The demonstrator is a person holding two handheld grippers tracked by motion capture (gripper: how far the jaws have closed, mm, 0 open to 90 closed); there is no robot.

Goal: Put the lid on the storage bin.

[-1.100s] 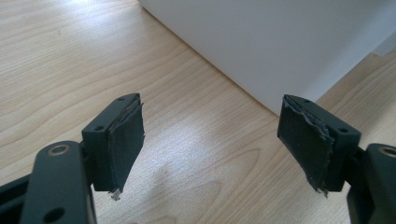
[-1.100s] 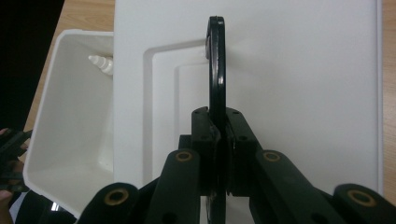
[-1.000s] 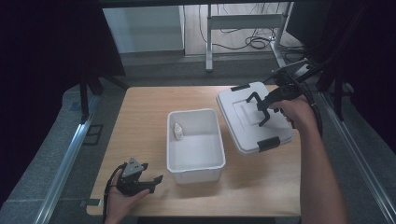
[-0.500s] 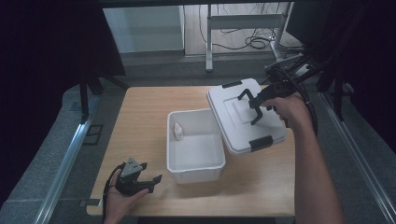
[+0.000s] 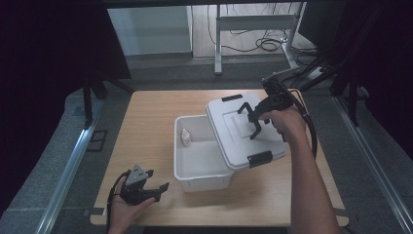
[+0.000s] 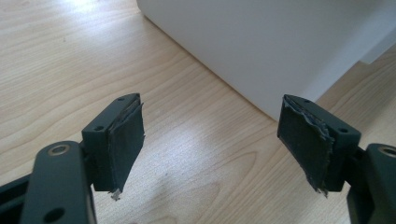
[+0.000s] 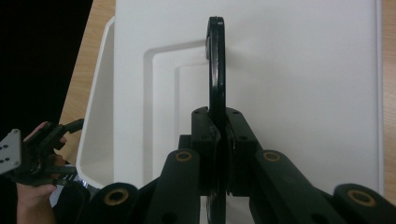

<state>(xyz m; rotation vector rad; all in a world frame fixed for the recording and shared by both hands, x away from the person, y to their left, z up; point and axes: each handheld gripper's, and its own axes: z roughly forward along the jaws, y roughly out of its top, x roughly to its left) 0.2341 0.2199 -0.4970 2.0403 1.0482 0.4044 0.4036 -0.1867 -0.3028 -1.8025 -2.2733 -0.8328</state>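
Lid (image 5: pixel 243 131), hanging by its black handle (image 7: pixel 216 70) from my clamped right gripper (image 5: pixel 253 122), overlaps only the right rim of the bin (image 5: pixel 199 165) at frame centre, so it goes leftward; my left gripper (image 5: pixel 146 187) idles open lower left.

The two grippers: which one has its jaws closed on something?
The right gripper, over the white lid, is clamped on the lid's black handle. The left gripper, near the table's front edge, stands open and empty.
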